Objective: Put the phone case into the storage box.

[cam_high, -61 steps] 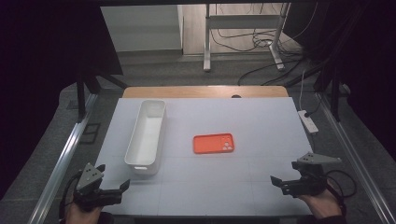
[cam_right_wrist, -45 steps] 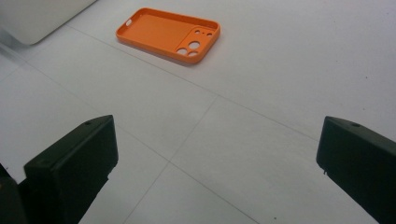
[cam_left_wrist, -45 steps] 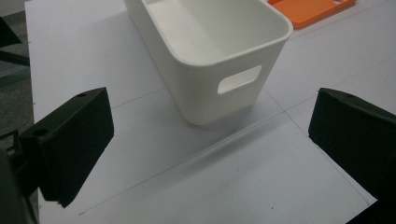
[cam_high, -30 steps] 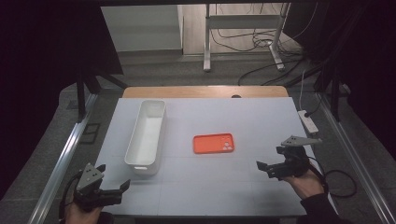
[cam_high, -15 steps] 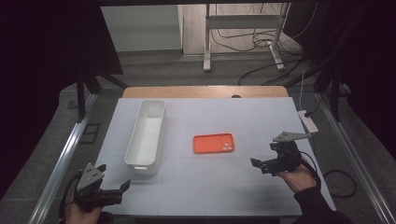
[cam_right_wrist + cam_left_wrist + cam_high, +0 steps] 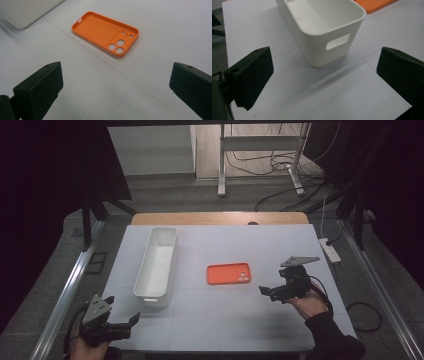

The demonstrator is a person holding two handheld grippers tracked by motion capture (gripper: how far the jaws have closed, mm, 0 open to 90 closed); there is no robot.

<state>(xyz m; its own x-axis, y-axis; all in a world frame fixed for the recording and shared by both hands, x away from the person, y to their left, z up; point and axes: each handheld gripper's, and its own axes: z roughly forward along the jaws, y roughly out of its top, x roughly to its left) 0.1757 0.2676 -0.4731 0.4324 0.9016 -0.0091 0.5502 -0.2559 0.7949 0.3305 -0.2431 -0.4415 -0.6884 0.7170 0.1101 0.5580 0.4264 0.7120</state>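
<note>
An orange phone case (image 6: 229,273) lies flat, hollow side up, near the middle of the white table (image 6: 225,320); it also shows ahead of my right jaws (image 6: 105,33). My right gripper (image 6: 266,292) hovers open just right of the case, its jaws wide apart with nothing between them. A long white bin (image 6: 157,264) stands left of the case, empty. My left gripper (image 6: 131,321) rests open at the table's front left corner, facing the bin's near end (image 6: 325,30) with its handle slot.
A wooden strip (image 6: 220,218) borders the table's far edge. A white power strip (image 6: 330,249) lies at the right edge. Metal rails run along both sides, and cables lie on the floor behind.
My right gripper has moved left and forward from the front right corner toward the orange case. The left gripper has stayed in place.
</note>
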